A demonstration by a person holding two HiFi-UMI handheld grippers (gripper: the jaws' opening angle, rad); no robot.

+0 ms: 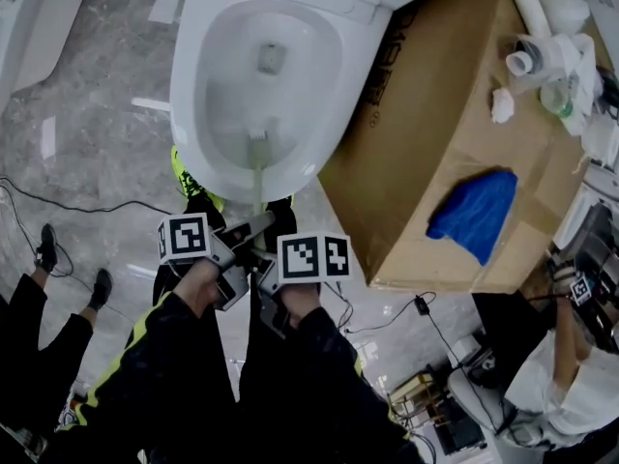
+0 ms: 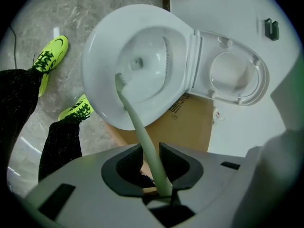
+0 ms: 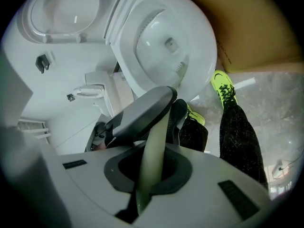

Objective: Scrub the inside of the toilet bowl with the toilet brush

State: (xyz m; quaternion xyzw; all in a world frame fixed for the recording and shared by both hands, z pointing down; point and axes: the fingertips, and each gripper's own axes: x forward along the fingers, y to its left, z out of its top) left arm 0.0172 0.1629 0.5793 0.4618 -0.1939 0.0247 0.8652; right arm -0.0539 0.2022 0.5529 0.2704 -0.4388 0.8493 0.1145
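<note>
As both grippers share one handle, I start with the bulk around them. One cardboard box [image 1: 426, 172] stands against the right side of the single toilet bowl [image 1: 190, 104], and the bowl's lid [image 2: 237, 75] is tipped open behind it. I count two grippers, stacked close on the same shaft. The left gripper [image 2: 151, 164] sits further forward, its jaws drawn in tight with the pale green stem pinched between the dark pads. The right gripper [image 3: 151, 167] sits just behind it, jaws likewise closed around the stem's upper end, so neither has anything spare. There is one toilet brush [image 2: 137, 120]. Its head [image 1: 259, 151] is down inside the bowl, against the near wall below the rim and short of the outlet [image 1: 272, 58]; I cannot tell whether the bristles are pressing or only touching.

I judge the brush light, its handle slim, smooth and a little springy, since it shows a slight bow in the left gripper view. Smooth plastic could twist or slide in the pads under scrubbing load. The upper half of the handle is the place to hold, with the two grips spread somewhat for leverage, and never the soft bristle end. The smaller things are one blue cloth [image 1: 476, 211] lying on the box and two yellow-green shoes [image 2: 50, 56] on the floor beside the bowl.
</note>
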